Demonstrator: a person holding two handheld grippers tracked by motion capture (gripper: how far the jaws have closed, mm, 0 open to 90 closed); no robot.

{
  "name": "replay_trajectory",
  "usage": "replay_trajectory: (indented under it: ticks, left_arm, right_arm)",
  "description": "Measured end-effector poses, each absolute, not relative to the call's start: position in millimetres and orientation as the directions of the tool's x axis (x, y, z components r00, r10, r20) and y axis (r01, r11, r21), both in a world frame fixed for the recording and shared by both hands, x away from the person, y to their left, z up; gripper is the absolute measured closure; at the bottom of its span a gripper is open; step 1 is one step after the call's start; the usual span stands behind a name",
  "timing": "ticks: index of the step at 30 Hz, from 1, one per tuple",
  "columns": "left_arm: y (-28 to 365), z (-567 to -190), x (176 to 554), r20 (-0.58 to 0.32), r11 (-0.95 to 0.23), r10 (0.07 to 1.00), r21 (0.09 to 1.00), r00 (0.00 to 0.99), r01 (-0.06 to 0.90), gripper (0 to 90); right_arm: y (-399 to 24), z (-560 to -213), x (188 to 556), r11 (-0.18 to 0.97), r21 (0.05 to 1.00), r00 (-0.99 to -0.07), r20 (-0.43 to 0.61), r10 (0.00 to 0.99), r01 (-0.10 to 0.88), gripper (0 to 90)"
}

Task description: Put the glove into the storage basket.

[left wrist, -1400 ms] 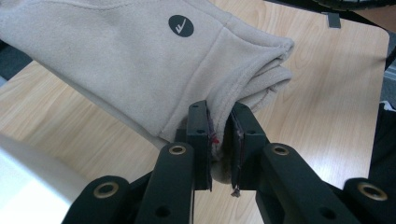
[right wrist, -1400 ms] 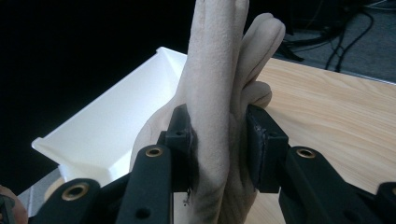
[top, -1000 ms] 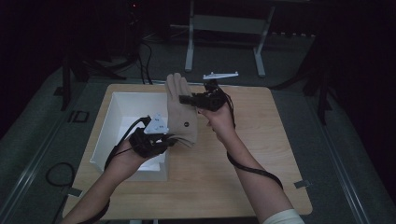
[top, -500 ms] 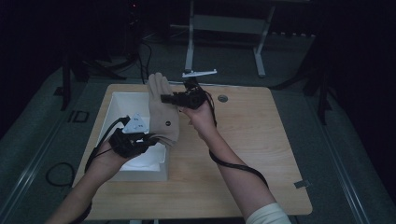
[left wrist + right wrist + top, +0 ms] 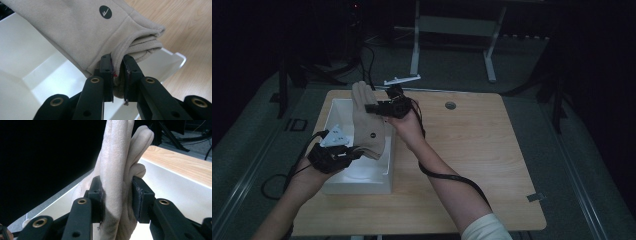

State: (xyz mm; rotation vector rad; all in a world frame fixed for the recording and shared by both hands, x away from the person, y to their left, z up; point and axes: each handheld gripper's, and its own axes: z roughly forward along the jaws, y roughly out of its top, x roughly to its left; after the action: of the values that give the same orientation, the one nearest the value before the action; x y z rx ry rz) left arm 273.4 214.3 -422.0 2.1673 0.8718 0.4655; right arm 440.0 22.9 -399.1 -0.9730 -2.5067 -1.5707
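Note:
A beige fleece glove [image 5: 368, 125] with a round black logo hangs stretched over the white bin [image 5: 334, 112]. My left gripper [image 5: 354, 152] is shut on the glove's cuff [image 5: 140, 47]; in the left gripper view the pads pinch the hem. My right gripper [image 5: 371, 108] is shut on the glove's finger end [image 5: 117, 177], its jaws squeezing the thick folded fingers from both sides. The glove runs from the left gripper at the near end up to the right gripper at the far end, above the bin's right half.
The white bin stands on the left part of the wooden table [image 5: 472, 160]. A round grommet hole [image 5: 450, 105] lies at the table's far edge. A white bracket [image 5: 402, 79] sits just past the far edge. Dark floor and metal stand legs surround the table.
Both hands have carried the glove leftward across the table, from beside the bin to over it. The grips on the glove have stayed the same.

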Motion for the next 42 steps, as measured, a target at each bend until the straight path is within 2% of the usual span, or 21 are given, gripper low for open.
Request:
replay_trajectory:
  ticks: [9,24,28,36,42]
  left_arm:
    - [233.4,-430.4,267.4,0.040,-0.470,0.736,0.749,0.676,0.467,80.7]
    - [236.9,-460.6,271.7,0.008,-0.457,0.755,0.724,0.656,0.517,80.6]
    - [233.8,-474.7,271.8,-0.012,-0.443,0.759,0.722,0.651,0.531,80.6]
    - [228.4,-481.5,270.0,0.008,-0.447,0.764,0.729,0.646,0.519,80.5]
    - [222.2,-487.7,271.2,0.006,-0.453,0.760,0.722,0.650,0.523,80.4]
  right_arm:
    - [48.2,-406.8,439.2,0.324,0.791,-0.811,0.336,0.479,0.519,65.1]
    - [64.7,-434.6,440.9,0.377,0.749,-0.796,0.321,0.513,0.545,64.8]
    - [69.6,-444.2,440.2,0.429,0.726,-0.799,0.274,0.536,0.537,64.6]
    - [69.0,-449.2,438.6,0.481,0.707,-0.801,0.206,0.562,0.519,64.1]
    - [64.7,-452.9,441.1,0.504,0.670,-0.787,0.199,0.584,0.544,63.9]
